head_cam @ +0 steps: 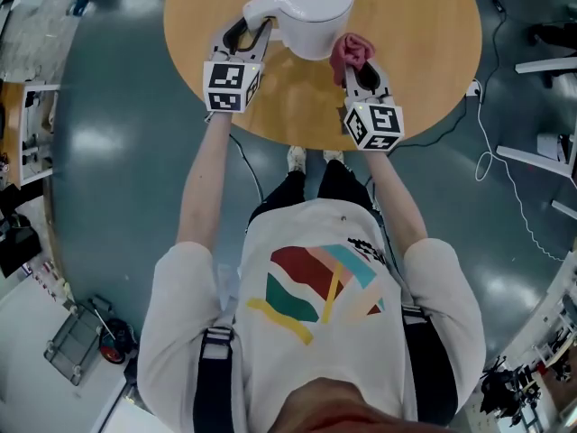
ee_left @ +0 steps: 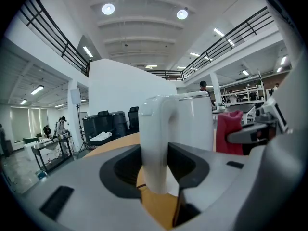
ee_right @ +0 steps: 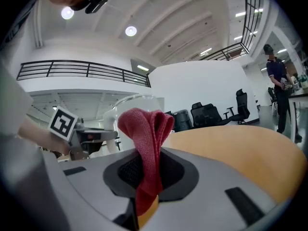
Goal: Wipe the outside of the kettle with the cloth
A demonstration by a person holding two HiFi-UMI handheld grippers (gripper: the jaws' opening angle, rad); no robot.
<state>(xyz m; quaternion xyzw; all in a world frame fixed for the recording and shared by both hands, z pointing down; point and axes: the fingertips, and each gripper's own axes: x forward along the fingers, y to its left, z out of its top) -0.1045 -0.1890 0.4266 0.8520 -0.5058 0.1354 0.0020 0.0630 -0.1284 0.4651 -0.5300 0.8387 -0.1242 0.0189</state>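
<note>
Kettle (head_cam: 311,12), white, upright on the round desk (head_cam: 433,61); the left gripper (head_cam: 246,34) has its fingers clamped on the handle (ee_left: 154,143), apparently to steady the body against wiping pressure. Cloth (head_cam: 352,50), red, bunched, pinched tight in the fingers of the right gripper (head_cam: 361,72). Its free fold stands proud just beside the kettle's right flank, presumably so that fabric rather than fingers meets the wall; contact not determinable.
</note>
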